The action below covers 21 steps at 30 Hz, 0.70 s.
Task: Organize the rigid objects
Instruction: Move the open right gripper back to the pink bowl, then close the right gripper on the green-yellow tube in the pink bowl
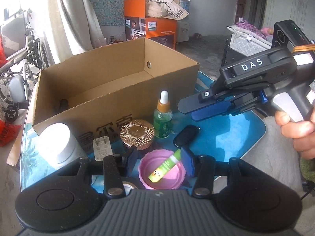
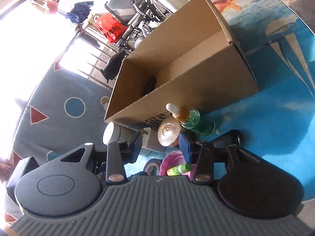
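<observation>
An open cardboard box (image 1: pixel 110 90) stands on the blue table (image 1: pixel 226 133); a small dark object (image 1: pixel 64 103) lies inside at its left end. In front of it are a white round jar (image 1: pixel 57 143), a grey plug adapter (image 1: pixel 102 147), a gold ribbed jar (image 1: pixel 136 133), a green dropper bottle (image 1: pixel 163 118), a black key fob (image 1: pixel 187 134) and a pink lid (image 1: pixel 161 171) with a green tube (image 1: pixel 165 166) on it. My left gripper (image 1: pixel 159 162) is open around the pink lid. My right gripper (image 1: pixel 187 109) (image 2: pixel 161 147) is open, held above the table right of the bottle.
A wheelchair (image 1: pixel 21 63) stands left of the table, an orange Philips carton (image 1: pixel 151 29) behind the box. A tape roll (image 2: pixel 151 167) lies beside the pink lid (image 2: pixel 173 163). The box (image 2: pixel 177 74) also shows in the right wrist view.
</observation>
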### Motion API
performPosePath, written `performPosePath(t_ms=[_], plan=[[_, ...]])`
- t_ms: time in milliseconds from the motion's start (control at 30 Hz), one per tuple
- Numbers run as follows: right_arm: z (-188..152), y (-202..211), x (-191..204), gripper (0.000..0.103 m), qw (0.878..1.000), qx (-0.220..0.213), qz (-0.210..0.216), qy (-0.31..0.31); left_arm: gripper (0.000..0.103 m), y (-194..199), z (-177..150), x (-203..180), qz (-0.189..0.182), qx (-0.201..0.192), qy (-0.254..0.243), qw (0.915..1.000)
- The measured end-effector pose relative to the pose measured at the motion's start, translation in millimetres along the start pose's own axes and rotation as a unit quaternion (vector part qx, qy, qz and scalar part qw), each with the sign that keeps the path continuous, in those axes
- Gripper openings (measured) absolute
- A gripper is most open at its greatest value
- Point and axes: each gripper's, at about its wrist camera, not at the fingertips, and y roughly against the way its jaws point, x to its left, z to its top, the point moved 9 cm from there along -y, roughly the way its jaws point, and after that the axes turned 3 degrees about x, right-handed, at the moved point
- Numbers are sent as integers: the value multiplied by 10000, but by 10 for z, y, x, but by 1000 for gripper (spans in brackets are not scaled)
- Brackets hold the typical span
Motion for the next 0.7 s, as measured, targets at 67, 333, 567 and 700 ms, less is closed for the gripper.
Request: performPosePath(t_ms=[67,333,567,700], plan=[[-189,-111,-189,40,9995,58,-111,-305,50,-178,-96,-72,169,196,-271,9993],[-440,-433,-306,38,9988,134,-187,-437,44,-512,-241,-125,207,539,-330,9978],[-406,-633,-255,30,9991,158,-332,-214,34,-612,-272,-104,187,613,-350,9973],[-385,-665,-245,23,9993,142,-283,-189,31,-644,-251,-131,165,574,-431,9973]])
